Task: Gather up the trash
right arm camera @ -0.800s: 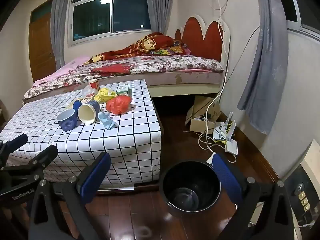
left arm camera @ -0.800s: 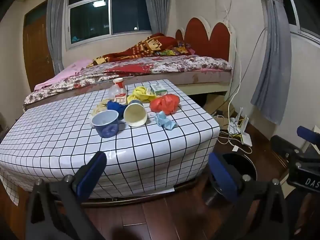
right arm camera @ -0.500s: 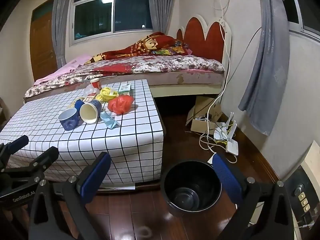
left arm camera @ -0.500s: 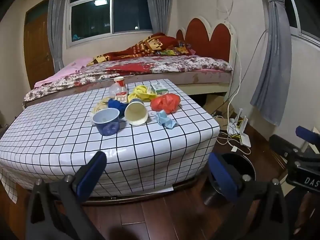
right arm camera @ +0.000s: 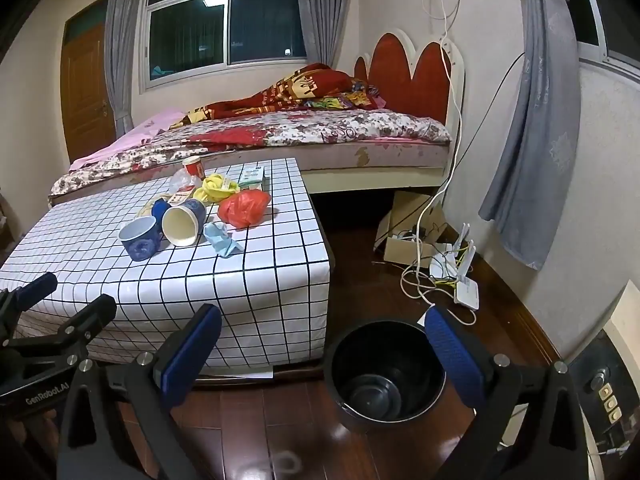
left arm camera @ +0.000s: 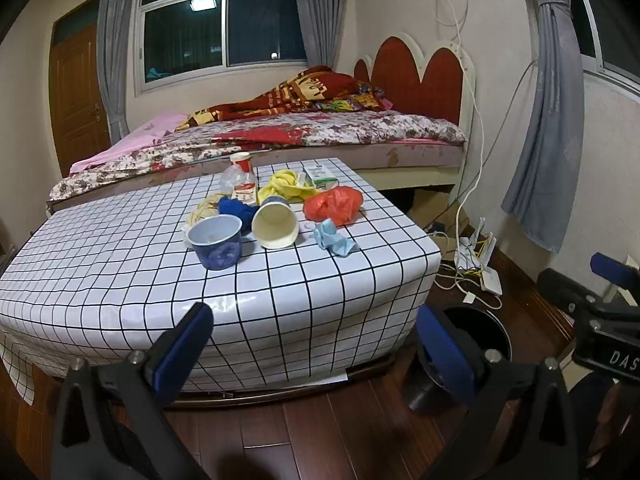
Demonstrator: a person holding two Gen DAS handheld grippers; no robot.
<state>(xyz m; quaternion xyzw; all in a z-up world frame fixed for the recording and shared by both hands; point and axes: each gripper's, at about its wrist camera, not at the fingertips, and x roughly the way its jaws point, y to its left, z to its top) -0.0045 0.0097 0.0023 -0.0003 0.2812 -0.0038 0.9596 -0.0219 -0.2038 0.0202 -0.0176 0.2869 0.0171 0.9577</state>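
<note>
Both pairs of jaws stand wide and empty: the left gripper (left arm camera: 312,334) faces the table's (left arm camera: 120,280) near edge, and the right gripper (right arm camera: 320,338) hangs above the black bin (right arm camera: 384,376) on the floor by the table's near right corner, handy for dropping. The trash waits clustered toward the far right corner: blue paper cup (left arm camera: 216,242), tipped cup (left arm camera: 276,226), red plastic bag (left arm camera: 334,205), crumpled blue wrapper (left arm camera: 333,238).

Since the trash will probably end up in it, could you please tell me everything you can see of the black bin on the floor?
The black bin is a round, glossy bucket, plastic by its look, standing upright and open-topped on the dark wooden floor. It sits just past the corner of the checked table, close to its draped cloth, though contact cannot be told. Its inside looks empty, with a stepped round bottom. Nothing is seen touching it; the right gripper's blue pad overlaps its rim only in the view.
</note>
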